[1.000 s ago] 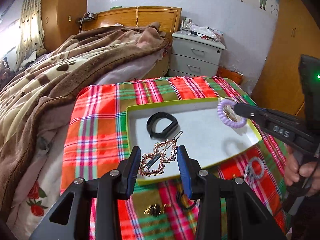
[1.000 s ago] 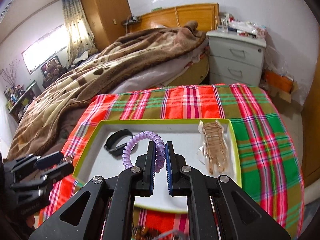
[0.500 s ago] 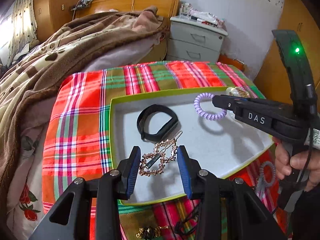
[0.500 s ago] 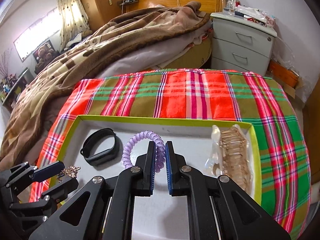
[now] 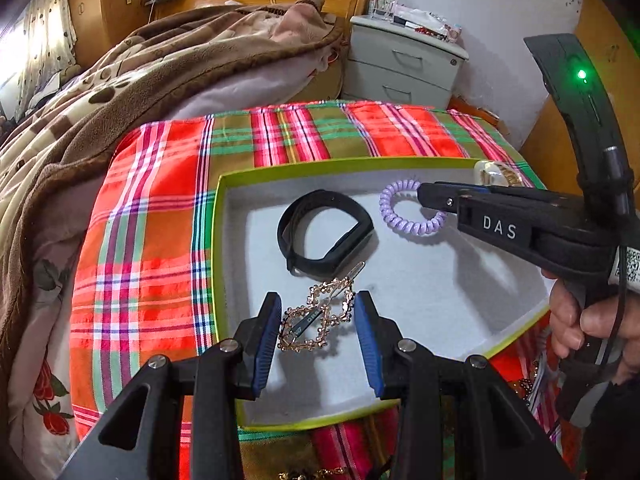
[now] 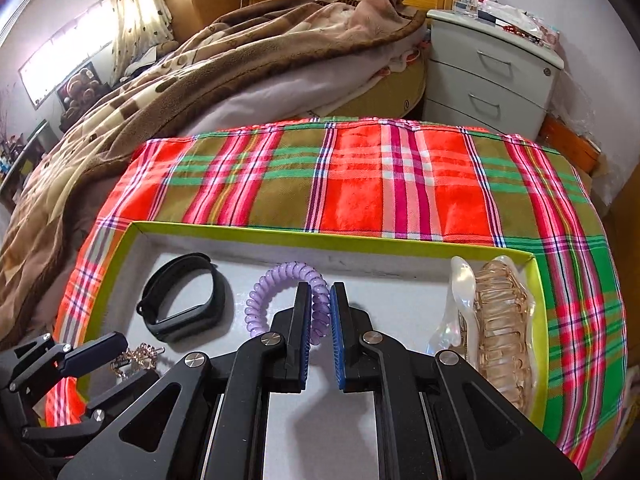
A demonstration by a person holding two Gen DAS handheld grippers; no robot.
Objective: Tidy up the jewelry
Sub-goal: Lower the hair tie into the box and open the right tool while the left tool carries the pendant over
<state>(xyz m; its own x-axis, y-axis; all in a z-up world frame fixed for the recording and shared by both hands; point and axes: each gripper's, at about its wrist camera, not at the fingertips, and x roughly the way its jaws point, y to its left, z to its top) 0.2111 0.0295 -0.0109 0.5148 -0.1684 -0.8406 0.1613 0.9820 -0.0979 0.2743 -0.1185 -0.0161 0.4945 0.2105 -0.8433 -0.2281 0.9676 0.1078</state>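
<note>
Pinching a lilac coil (image 6: 280, 300), right gripper (image 6: 321, 308) reads "DAS"; left gripper (image 5: 316, 320) clasps hairclip (image 5: 316, 320).

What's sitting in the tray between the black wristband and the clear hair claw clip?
The lilac spiral hair tie, pinched in the right gripper. The right wrist view shows black wristband, tie, then clear claw clip.
</note>
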